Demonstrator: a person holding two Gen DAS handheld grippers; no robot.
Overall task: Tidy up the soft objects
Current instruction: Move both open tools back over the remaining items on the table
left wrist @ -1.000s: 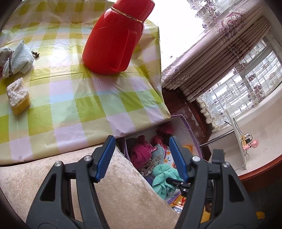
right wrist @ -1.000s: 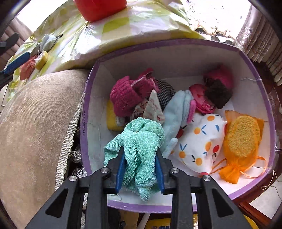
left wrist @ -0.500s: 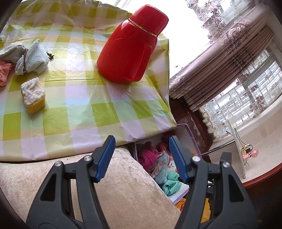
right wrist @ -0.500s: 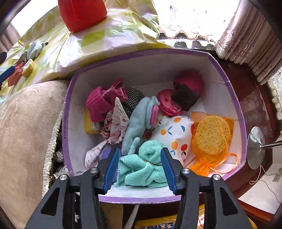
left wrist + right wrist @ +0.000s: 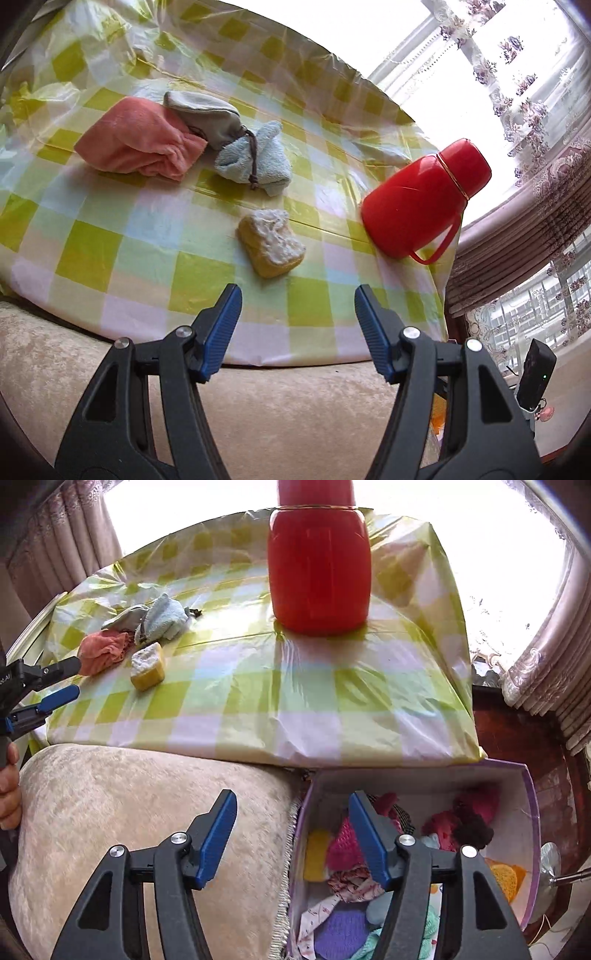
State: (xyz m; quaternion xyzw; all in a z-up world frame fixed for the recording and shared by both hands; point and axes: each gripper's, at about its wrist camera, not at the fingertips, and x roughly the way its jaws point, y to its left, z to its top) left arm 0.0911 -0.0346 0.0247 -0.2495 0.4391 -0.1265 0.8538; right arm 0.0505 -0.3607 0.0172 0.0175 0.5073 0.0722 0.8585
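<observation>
On the checked tablecloth (image 5: 110, 240) lie a yellow sponge (image 5: 271, 242), a pink cloth (image 5: 136, 142), a grey pouch (image 5: 207, 116) and a light blue towel (image 5: 258, 158). My left gripper (image 5: 297, 326) is open and empty, above the table's near edge, short of the sponge; it also shows in the right wrist view (image 5: 55, 686). My right gripper (image 5: 291, 834) is open and empty over the left rim of the purple box (image 5: 532, 805), which holds several soft items, among them the teal towel (image 5: 430, 928). The sponge (image 5: 147, 666) also shows in the right wrist view.
A red thermos jug (image 5: 424, 195) stands on the table's right side, also seen from the right wrist (image 5: 319, 557). A beige cushion (image 5: 147, 797) sits between table and grippers. Curtains (image 5: 535, 221) and a window are to the right.
My right gripper opened, let the teal towel drop into the box, and drew back up. My left gripper swung left from the box towards the items on the table.
</observation>
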